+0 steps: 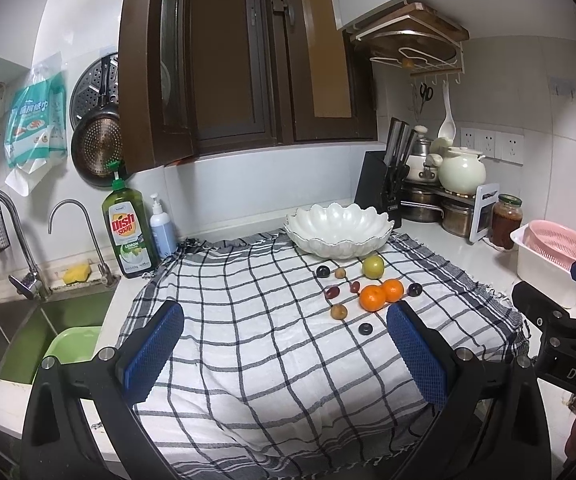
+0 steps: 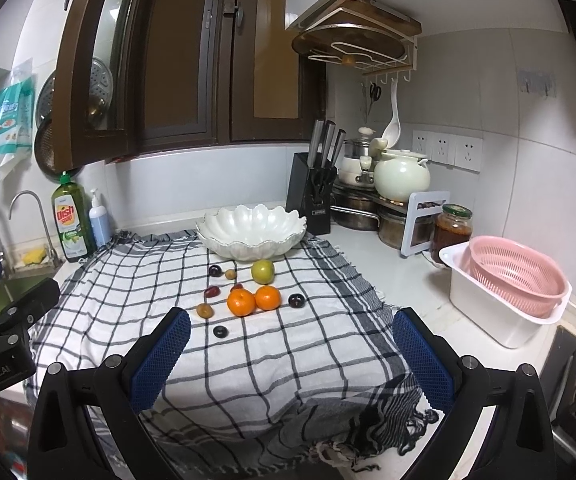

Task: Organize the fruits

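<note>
Fruit lies loose on a checked cloth (image 1: 248, 320) (image 2: 268, 360): two oranges (image 1: 372, 297) (image 2: 241, 303), a green apple (image 1: 373, 267) (image 2: 263, 271), and several small dark and brown fruits such as a plum (image 1: 365, 329) (image 2: 220, 331). Behind them stands an empty white scalloped bowl (image 1: 338, 220) (image 2: 224, 226). My left gripper (image 1: 288, 320) hovers open over the cloth's near part, short of the fruit. My right gripper (image 2: 292, 328) is open too, nearer the cloth's right front, with the fruit ahead between its fingers. Neither holds anything.
A sink (image 1: 28, 320) with taps, a dish soap bottle (image 1: 130, 232) (image 2: 70, 224) and a pump bottle lie left. At the back right are a knife block (image 1: 384, 188) (image 2: 316, 196), pots, a jar (image 2: 452, 228) and a pink colander in a white tub (image 2: 516, 280) (image 1: 556, 248).
</note>
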{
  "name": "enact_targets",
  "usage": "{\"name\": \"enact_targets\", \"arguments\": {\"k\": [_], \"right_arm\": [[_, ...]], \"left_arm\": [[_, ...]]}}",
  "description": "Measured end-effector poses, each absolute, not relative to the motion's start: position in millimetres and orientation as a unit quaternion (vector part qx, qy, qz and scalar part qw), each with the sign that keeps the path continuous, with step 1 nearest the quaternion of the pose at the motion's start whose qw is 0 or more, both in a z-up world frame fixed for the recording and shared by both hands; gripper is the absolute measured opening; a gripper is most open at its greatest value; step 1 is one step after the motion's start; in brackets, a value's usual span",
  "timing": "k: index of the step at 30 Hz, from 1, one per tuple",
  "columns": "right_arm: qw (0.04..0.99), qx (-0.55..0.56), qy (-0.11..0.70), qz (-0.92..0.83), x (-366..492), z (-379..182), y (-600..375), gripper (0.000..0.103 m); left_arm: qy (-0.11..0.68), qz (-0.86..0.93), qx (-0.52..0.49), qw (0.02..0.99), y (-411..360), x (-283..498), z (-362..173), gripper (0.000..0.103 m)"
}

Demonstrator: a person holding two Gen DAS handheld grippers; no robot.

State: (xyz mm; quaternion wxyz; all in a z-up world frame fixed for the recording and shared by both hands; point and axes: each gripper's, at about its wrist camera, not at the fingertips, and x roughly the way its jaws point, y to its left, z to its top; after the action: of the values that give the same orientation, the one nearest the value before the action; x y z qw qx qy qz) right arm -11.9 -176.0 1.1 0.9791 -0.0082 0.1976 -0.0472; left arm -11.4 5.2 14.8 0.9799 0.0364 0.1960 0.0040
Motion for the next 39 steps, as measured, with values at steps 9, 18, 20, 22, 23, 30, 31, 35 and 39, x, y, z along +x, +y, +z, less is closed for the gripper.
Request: {"name": "enact_targets", "arguments": {"k": [9,18,20,22,23,30,31,35,39], "right_arm": [[0.979,-0.008,0.198,-0.045,-12.1,1.3,-175.5,0.103],[0.979,-0.009,0.197,-0.045,-12.6,1.3,-175.8,0.103],[0.979,-0.009,0.197,-0.046,-12.6,1.5,-175.7,0.103],[0.979,-0.008,0.197,-0.045,-12.6,1.5,-175.9,0.103],[0.979,-0.008,0.197,-0.045,-12.7,1.5,-175.8,0.103],[0.979,-0.008,0.197,-0.045,-13.2,1.4,-175.9,0.103],[0.979,-0.008,0.197,-0.045,-13.1,1.5,-175.6,0.103],[0.979,-0.009,0.196,-0.046,-13.2,1.4,-175.6,0.103],[0.979,-0.009,0.196,-0.046,-13.5,1.1,-175.4,0.102]], "left_arm": [[0.193,0.005,0.038,0.98,3.5,-10.9,15.4,0.103],[0.191,0.005,0.039,0.981,3.3,-11.9,16.2,0.103],[0.191,0.004,0.039,0.981,3.1,-11.5,16.5,0.103],[0.191,0.004,0.039,0.981,2.9,-11.9,16.2,0.103],[0.191,0.005,0.039,0.981,2.8,-11.9,16.2,0.103],[0.19,0.005,0.039,0.981,1.6,-12.3,16.1,0.103],[0.19,0.005,0.039,0.981,1.4,-12.2,16.2,0.103],[0.189,0.005,0.039,0.981,1.1,-12.4,16.0,0.103],[0.189,0.005,0.039,0.981,-1.4,-12.3,16.7,0.103]]}}
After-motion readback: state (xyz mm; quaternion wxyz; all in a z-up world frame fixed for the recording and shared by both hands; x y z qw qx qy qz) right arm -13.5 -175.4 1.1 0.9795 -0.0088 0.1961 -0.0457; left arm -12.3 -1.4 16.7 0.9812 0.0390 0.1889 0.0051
